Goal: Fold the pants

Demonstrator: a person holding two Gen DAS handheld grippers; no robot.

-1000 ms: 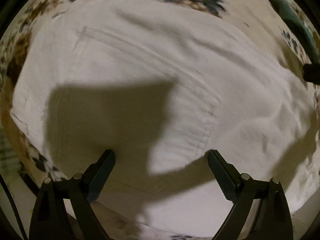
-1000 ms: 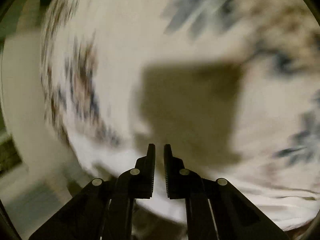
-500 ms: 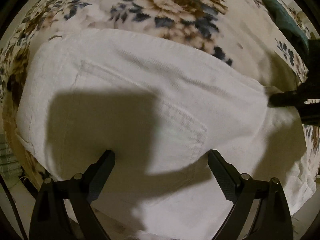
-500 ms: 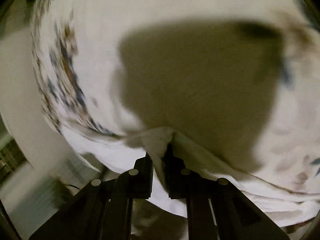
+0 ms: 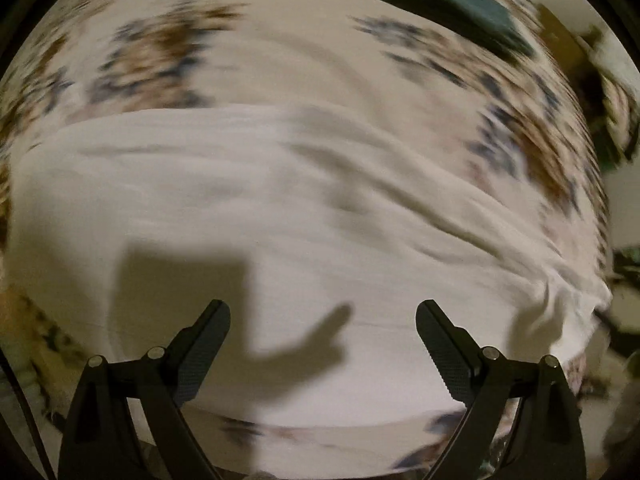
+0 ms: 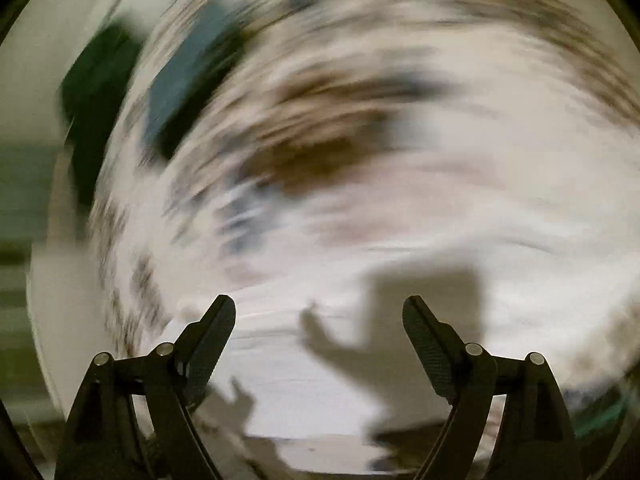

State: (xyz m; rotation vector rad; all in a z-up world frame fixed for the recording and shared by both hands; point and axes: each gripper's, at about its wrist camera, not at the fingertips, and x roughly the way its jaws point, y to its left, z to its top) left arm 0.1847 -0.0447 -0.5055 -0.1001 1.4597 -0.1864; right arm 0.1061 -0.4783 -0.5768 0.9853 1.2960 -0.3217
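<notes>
The white pants (image 5: 280, 240) lie folded across the floral bedspread (image 5: 280, 60) and fill the middle of the blurred left wrist view. My left gripper (image 5: 323, 320) is open and empty above their near part. In the right wrist view the pants (image 6: 304, 392) show as a white band at the bottom, under heavy motion blur. My right gripper (image 6: 319, 316) is open and empty above them. Both grippers cast shadows on the cloth.
A teal folded item (image 5: 452, 0) lies on the bedspread at the far right; it also shows in the right wrist view (image 6: 188, 80) at upper left. The bed's edge and floor (image 6: 24, 280) lie to the left in that view.
My right gripper, shut on a fold of the white pants half a second ago, has let go and opened. Both views have pulled back from the cloth and are blurred by motion.
</notes>
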